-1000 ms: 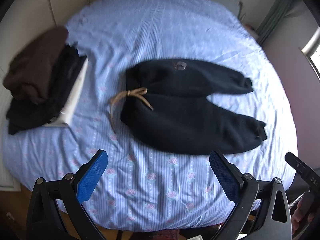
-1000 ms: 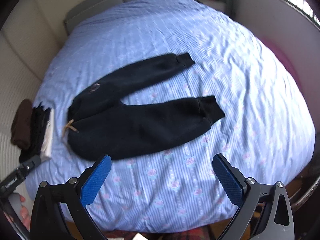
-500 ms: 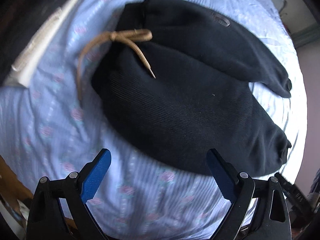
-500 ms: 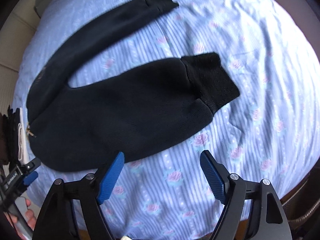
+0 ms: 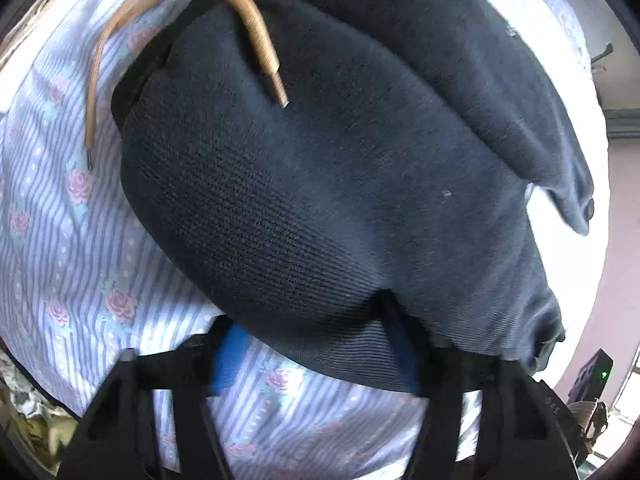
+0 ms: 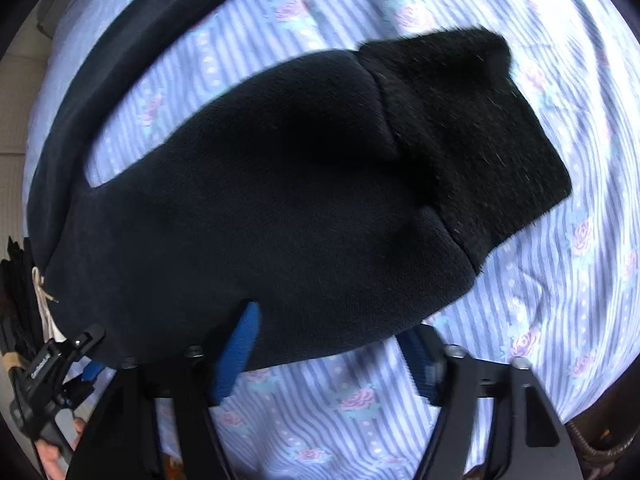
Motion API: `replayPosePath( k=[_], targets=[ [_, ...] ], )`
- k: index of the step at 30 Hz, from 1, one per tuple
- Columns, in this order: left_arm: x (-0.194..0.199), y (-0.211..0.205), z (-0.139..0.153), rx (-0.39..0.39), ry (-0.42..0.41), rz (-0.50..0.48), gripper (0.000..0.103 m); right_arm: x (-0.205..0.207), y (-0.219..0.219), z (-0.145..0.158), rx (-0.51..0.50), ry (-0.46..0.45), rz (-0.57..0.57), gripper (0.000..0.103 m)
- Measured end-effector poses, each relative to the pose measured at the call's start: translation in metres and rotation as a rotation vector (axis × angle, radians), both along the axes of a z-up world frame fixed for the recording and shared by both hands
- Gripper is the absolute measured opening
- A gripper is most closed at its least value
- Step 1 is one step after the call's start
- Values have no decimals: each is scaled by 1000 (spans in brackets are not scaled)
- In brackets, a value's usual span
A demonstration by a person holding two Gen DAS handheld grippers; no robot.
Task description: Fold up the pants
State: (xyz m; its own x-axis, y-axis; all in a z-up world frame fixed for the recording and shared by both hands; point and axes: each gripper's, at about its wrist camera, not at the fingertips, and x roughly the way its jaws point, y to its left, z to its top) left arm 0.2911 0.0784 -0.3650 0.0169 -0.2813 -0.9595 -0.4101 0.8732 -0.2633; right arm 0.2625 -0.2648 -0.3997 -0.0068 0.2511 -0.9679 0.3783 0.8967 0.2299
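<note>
The black sweatpants [image 5: 320, 184] lie flat on the striped bed sheet [image 5: 60, 240]; left gripper [image 5: 316, 350] and right gripper [image 6: 332, 344], jaws spread, straddle the near leg's edge, risking pinching sheet too

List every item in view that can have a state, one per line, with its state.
pants: spread flat on the bed, unfolded, legs apart.
drawstring: tied in a knot, ends loose.
near leg cuff: flat on the sheet.
left gripper: jaws apart, straddling the pants' near edge.
right gripper: jaws apart, straddling the near leg's edge.
bedsheet: spread out, slightly wrinkled.
</note>
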Motion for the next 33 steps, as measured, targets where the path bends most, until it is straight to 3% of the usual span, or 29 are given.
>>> replayPosePath(
  k=[3,6,14,19,23,33],
  targets=[
    [4,-1,12,1,-32,-22,31,5,3,14,-8,-35,26,24],
    [1,-4,30,10,-74,-55,26,8,0,34,5,-101,25,17],
    [-20,-5,87,55,-258,-150,24,7,-4,131,60,-314,18,15],
    [-28,8,128,74,-328,-158,23,-11,9,172,82,-381,18,15],
    [-10,10,151,80,-350,-155,23,-10,2,203,94,-432,-2,15],
    [100,10,161,114,-374,-130,22,89,2,226,70,-514,-29,14]
  ],
)
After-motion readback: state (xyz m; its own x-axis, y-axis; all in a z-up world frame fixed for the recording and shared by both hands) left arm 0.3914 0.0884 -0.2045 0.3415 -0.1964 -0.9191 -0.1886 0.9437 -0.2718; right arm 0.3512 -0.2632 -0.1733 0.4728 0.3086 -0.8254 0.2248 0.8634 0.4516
